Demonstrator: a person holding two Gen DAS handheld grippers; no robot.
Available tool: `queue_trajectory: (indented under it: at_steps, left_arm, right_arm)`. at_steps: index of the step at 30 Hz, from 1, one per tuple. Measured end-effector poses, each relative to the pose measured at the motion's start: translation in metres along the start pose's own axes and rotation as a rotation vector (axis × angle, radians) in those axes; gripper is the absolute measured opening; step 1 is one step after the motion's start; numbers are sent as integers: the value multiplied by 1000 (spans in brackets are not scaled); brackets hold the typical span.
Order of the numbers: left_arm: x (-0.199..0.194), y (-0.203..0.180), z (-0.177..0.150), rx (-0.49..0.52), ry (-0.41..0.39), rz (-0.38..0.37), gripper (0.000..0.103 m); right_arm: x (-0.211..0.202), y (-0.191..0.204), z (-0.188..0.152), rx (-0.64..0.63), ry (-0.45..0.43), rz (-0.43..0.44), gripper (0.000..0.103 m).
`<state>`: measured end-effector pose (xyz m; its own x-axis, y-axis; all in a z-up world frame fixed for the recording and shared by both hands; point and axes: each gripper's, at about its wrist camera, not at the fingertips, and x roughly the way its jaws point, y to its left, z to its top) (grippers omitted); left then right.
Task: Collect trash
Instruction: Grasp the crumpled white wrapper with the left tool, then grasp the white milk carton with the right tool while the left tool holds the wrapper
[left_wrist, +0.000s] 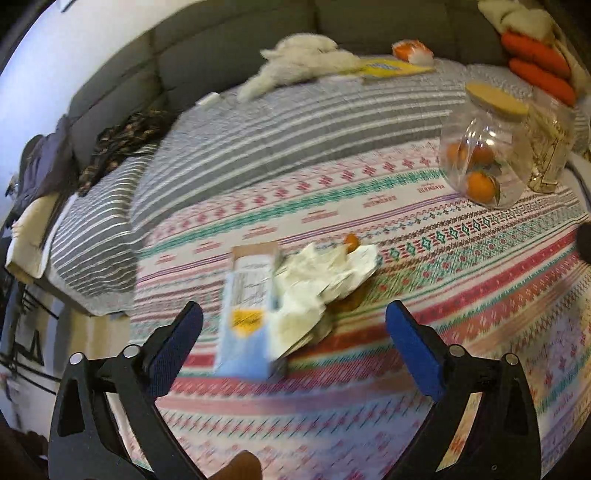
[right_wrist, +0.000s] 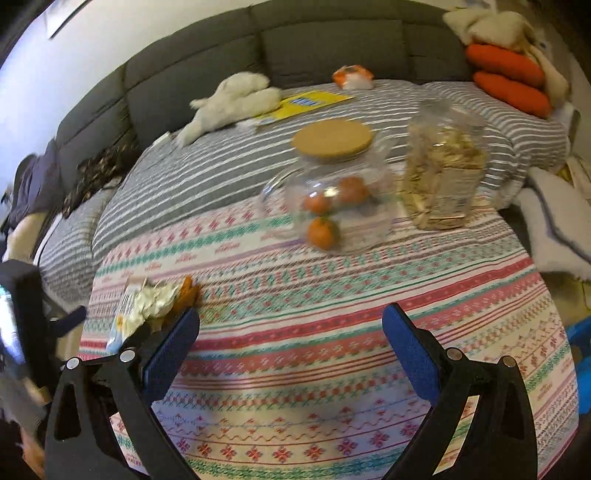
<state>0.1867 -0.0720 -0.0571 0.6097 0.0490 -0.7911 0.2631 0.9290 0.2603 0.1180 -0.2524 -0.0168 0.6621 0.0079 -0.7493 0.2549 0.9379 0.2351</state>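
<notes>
A light blue flattened carton (left_wrist: 246, 314) lies on the patterned tablecloth (left_wrist: 443, 295), with crumpled white paper (left_wrist: 325, 280) against its right side and orange peel (left_wrist: 351, 242) behind. My left gripper (left_wrist: 293, 321) is open, low over the table, just short of the carton and paper. In the right wrist view the same pile, carton (right_wrist: 120, 325), paper (right_wrist: 155, 299) and peel (right_wrist: 188, 290), sits at the table's left edge. My right gripper (right_wrist: 290, 328) is open and empty over the cloth, right of the pile.
A glass jar with a cork lid (right_wrist: 332, 192) holds oranges. A clear snack container (right_wrist: 443, 173) stands to its right. Behind is a grey sofa (right_wrist: 295, 44) with a striped blanket, a white plush (right_wrist: 232, 99), a yellow booklet (right_wrist: 306, 101) and orange cushions (right_wrist: 509, 81).
</notes>
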Motion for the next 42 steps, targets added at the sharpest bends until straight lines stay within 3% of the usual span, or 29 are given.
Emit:
queue_trajectory:
  at_steps: [3, 4, 5, 8, 15, 20, 24, 28, 34, 38, 42]
  left_arm:
    - [29, -12, 9, 38, 61, 24, 76]
    - [35, -15, 10, 46, 73, 41, 66]
    - [41, -16, 10, 51, 89, 52, 50]
    - [37, -10, 1, 36, 79, 46, 35]
    - [-44, 37, -45, -113, -38, -73, 32]
    - [-85, 74, -85, -204, -38, -166, 32]
    - [-94, 94, -115, -273, -65, -144, 32]
    - [-93, 114, -119, -329, -51, -128, 32]
    - [-110, 148, -122, -400, -109, -86, 32]
    - [-113, 168, -129, -445, -102, -66, 32]
    - [-113, 185, -135, -483, -92, -55, 32]
  right_arm:
    - [2, -10, 4, 17, 10, -7, 96]
    - [4, -12, 4, 20, 18, -6, 96]
    - [5, -13, 5, 21, 24, -4, 96]
    - [10, -13, 5, 18, 42, 12, 96]
    - [22, 15, -10, -76, 75, 36, 96]
    - [33, 53, -38, -211, 121, 53, 96]
    - [38, 79, -55, -279, 130, 83, 96]
    - [49, 102, -60, -294, 137, 94, 96]
    - [70, 163, -35, -253, 134, 131, 96]
    - [99, 210, -19, -249, 174, 80, 96]
    - [136, 233, -24, -267, 251, 10, 96]
